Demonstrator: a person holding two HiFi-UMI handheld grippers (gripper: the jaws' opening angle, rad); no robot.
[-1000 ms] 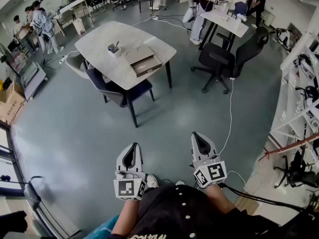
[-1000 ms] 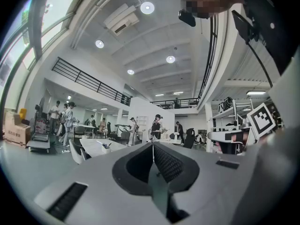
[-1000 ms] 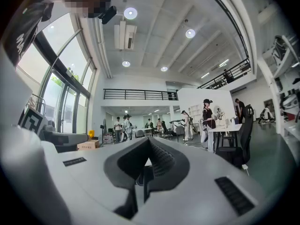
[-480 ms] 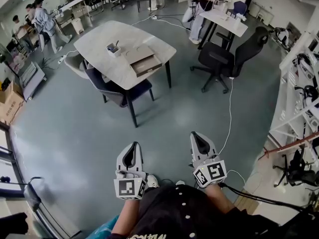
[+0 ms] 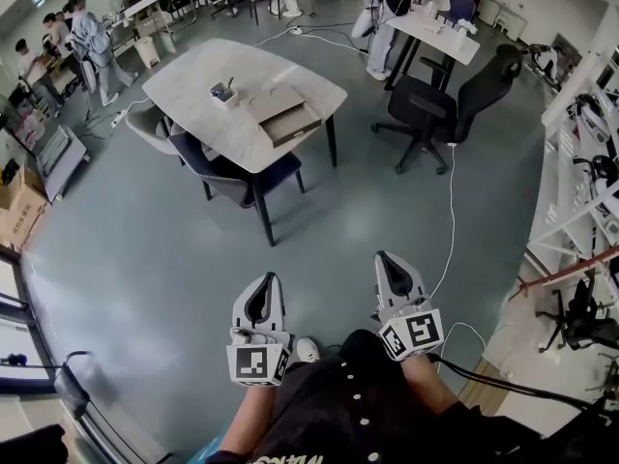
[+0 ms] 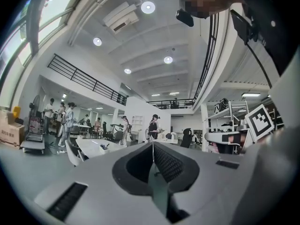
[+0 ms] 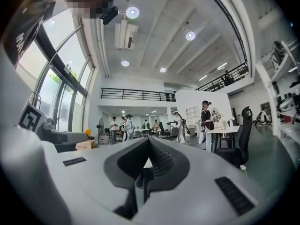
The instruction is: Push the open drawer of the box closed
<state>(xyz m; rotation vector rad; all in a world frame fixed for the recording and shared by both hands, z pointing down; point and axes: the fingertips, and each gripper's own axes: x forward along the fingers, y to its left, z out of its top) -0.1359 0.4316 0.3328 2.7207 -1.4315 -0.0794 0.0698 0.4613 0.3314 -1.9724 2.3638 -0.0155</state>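
Observation:
The tan box (image 5: 274,103) lies on a light table (image 5: 193,85) far ahead of me, with its drawer (image 5: 297,124) pulled out toward the table's near edge. Both grippers hang close to my body, far from the table. My left gripper (image 5: 265,280) is shut with nothing between its jaws. The right gripper (image 5: 388,258) is likewise shut and empty, a little right of it. In the left gripper view the jaws of the left gripper (image 6: 152,145) meet, and the table (image 6: 91,147) shows small at the left. In the right gripper view the right gripper (image 7: 149,140) is shut too.
A dark blue chair (image 5: 237,177) is tucked at the table's near side, with a small pen holder (image 5: 223,92) beside the box. A black office chair (image 5: 435,104) and a floor cable (image 5: 451,211) lie to the right, and shelving (image 5: 580,162) lines the right wall. People (image 5: 87,37) stand at the far left.
The head view has shifted slightly and the people at the back left have moved. Both grippers stay shut and side by side.

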